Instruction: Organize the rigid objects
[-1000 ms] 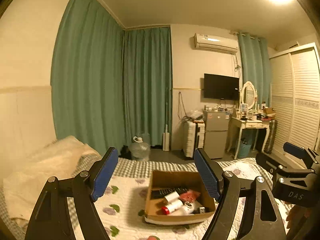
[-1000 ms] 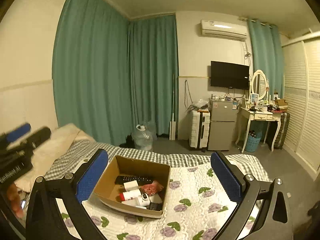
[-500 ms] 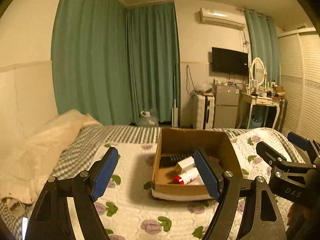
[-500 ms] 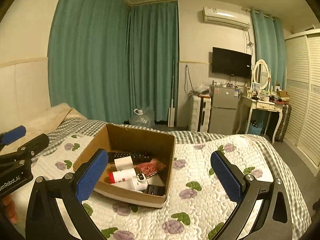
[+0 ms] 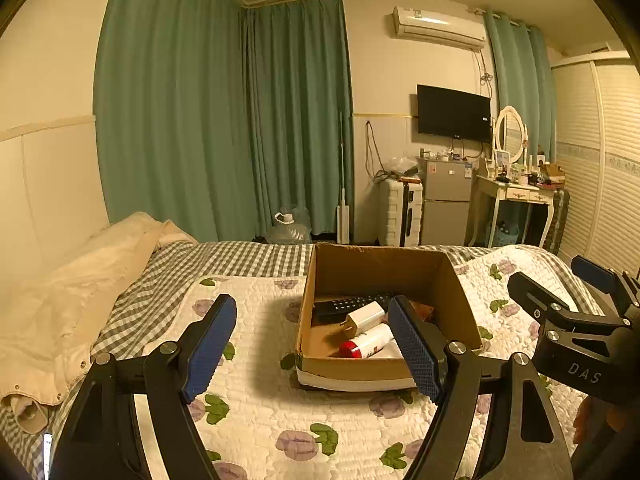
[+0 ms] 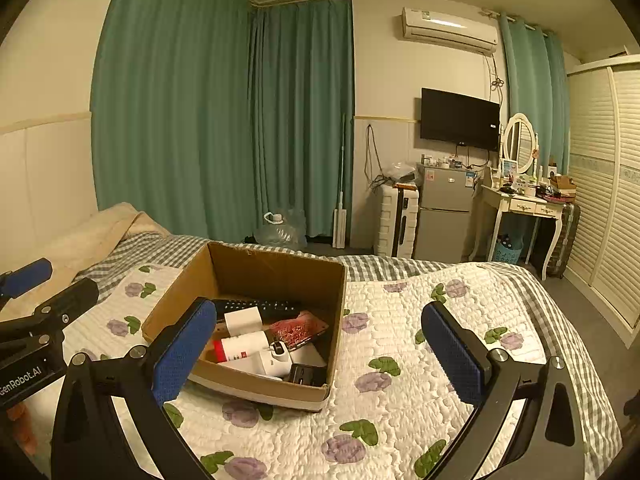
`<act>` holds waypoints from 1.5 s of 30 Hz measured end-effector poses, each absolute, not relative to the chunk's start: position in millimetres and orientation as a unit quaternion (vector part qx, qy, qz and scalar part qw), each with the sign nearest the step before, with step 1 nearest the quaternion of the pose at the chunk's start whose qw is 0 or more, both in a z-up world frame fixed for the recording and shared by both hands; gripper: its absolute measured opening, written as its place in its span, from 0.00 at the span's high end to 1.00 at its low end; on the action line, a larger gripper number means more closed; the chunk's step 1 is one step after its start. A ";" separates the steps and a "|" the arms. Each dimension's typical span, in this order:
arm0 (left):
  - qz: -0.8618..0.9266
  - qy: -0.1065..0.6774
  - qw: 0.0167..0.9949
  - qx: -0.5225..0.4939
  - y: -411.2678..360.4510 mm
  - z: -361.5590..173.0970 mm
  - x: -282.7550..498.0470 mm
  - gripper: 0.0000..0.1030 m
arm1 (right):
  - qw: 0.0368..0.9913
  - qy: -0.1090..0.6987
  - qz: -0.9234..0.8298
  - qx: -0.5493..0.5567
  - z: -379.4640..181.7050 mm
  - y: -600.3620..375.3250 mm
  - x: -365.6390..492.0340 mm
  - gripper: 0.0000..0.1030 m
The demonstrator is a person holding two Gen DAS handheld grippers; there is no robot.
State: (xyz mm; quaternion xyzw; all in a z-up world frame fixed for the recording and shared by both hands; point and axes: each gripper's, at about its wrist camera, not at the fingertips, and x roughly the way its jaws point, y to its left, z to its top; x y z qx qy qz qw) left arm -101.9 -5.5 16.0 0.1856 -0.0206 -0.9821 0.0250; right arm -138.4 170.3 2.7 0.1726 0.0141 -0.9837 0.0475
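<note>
An open cardboard box (image 5: 372, 368) (image 6: 256, 268) sits on the quilted bed. It holds a black remote (image 6: 260, 306), a white charger block (image 6: 243, 319), a white bottle with a red cap (image 6: 240, 349), a red patterned packet (image 6: 298, 329), a white gadget (image 6: 276, 360) and a black block (image 6: 306, 375). My left gripper (image 5: 312, 350) is open and empty, hovering just before the box's near left corner. My right gripper (image 6: 320, 356) is open and empty, its left finger (image 6: 182, 350) over the box's near left side. Each gripper shows at the edge of the other's view.
The floral quilt (image 6: 400, 380) covers the bed, with a cream blanket (image 5: 80, 280) at the left. Beyond the bed stand green curtains, a water jug (image 5: 286, 226), a white suitcase (image 5: 402, 212), a small fridge (image 5: 446, 200) and a dressing table (image 5: 516, 196).
Both grippers have come down and closer to the box, which now looks larger and lower in both views. Both stay open and empty.
</note>
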 end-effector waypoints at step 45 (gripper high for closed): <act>-0.980 -0.017 0.033 0.194 -4.8 12.7 -100.9 0.21 | 0.042 0.012 -0.982 0.182 1.9 171.2 -138.5 0.00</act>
